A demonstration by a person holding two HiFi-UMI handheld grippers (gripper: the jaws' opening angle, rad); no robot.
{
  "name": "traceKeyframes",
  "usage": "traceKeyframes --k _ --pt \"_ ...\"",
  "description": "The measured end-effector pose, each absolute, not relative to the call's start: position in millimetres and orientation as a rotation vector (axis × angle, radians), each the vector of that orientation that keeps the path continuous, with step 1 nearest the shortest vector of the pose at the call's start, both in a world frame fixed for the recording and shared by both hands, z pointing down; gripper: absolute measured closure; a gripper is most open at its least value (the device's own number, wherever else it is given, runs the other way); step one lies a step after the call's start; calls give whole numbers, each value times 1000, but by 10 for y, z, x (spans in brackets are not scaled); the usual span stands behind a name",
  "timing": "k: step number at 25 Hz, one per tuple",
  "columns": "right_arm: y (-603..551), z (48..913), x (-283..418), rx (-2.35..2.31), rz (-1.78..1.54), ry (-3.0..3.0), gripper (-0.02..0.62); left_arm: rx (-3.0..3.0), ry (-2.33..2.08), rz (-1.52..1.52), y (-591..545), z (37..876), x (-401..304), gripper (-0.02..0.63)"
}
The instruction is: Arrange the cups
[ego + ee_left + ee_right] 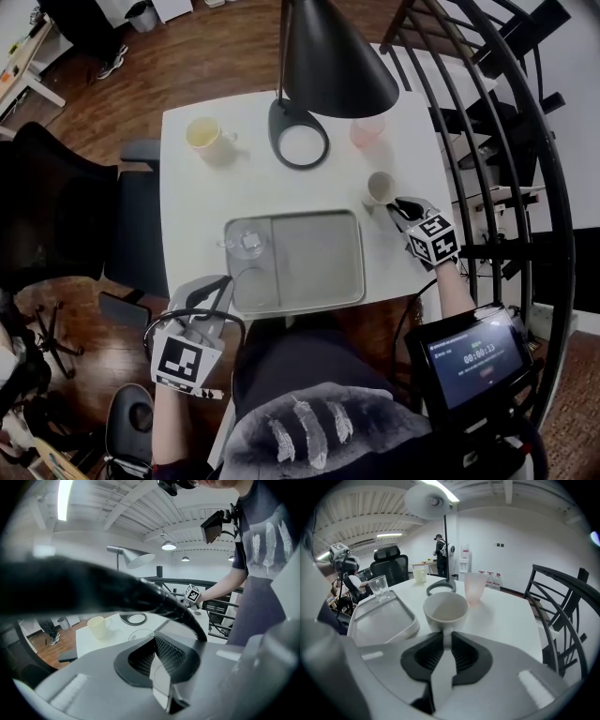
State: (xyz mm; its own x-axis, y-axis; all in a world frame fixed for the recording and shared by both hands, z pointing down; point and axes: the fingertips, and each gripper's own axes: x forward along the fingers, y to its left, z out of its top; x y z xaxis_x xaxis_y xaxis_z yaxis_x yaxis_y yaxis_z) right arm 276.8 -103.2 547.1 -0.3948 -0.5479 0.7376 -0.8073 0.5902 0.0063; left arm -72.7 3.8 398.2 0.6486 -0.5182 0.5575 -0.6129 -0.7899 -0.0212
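Note:
A white mug [380, 187] stands on the white table [187, 202], right of the grey tray [314, 258]. My right gripper [399, 205] is shut on the mug's handle [446, 637], the pads pressing it from both sides below the mug [446, 610]. A clear glass [247, 242] stands in the tray's left end. At the back left sits a yellow mug [204, 137], and at the back right a pink cup [367, 130]. My left gripper [217, 287] hangs shut and empty at the table's front edge, left of the tray; its pads [164, 653] meet.
A black lamp's ring base [299, 145] and shade [333, 56] stand at the table's back middle. A black office chair [56, 206] is on the left and a black railing [511, 141] on the right. A black cable [140, 595] crosses the left gripper view.

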Motion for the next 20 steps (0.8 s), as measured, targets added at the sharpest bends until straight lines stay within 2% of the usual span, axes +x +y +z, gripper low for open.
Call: traceKeyframes --k 12,20 --pt "-1147 5096 2810 1178 472 -2193 548 2698 -956 811 46 4028 -778 591" --pt "-1187 4311 2324 1063 316 -2377 546 2702 -973 783 152 4054 -831 591"
